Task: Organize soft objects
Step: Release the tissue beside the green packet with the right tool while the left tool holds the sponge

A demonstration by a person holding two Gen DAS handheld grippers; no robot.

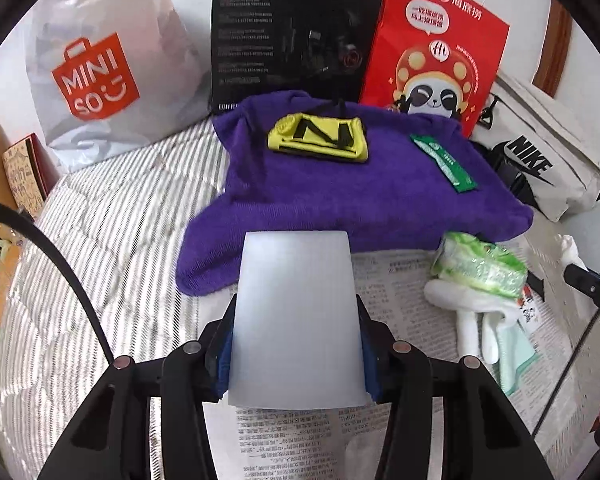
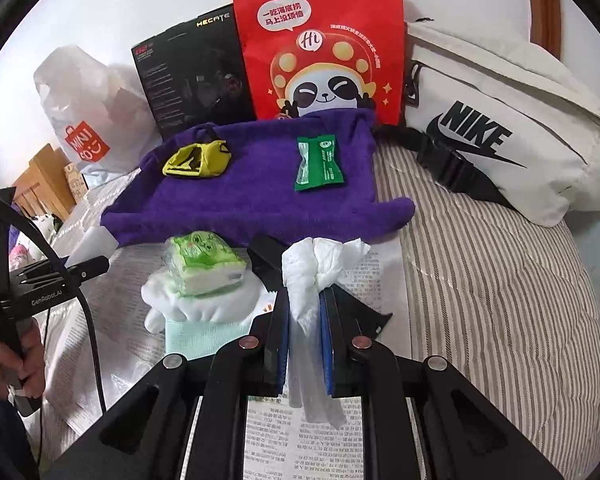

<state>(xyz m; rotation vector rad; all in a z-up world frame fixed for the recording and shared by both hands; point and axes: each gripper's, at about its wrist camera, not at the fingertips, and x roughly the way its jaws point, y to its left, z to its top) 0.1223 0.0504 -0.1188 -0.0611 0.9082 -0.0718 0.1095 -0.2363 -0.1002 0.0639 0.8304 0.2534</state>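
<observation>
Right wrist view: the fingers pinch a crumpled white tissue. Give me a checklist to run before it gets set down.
1. Right gripper shut on the white tissue: ok.
2. Tissue lifted off the newspaper: cannot tell.
3. Free space on the purple towel between the yellow pouch and green packet: ok.
4. Left gripper holding the white block: ok.
5. Green tissue pack resting on the white cloth, clear of the right fingers: ok.

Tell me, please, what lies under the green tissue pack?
The green tissue pack rests on white fabric, itself over a pale green cloth; anything beneath those is hidden.
</observation>
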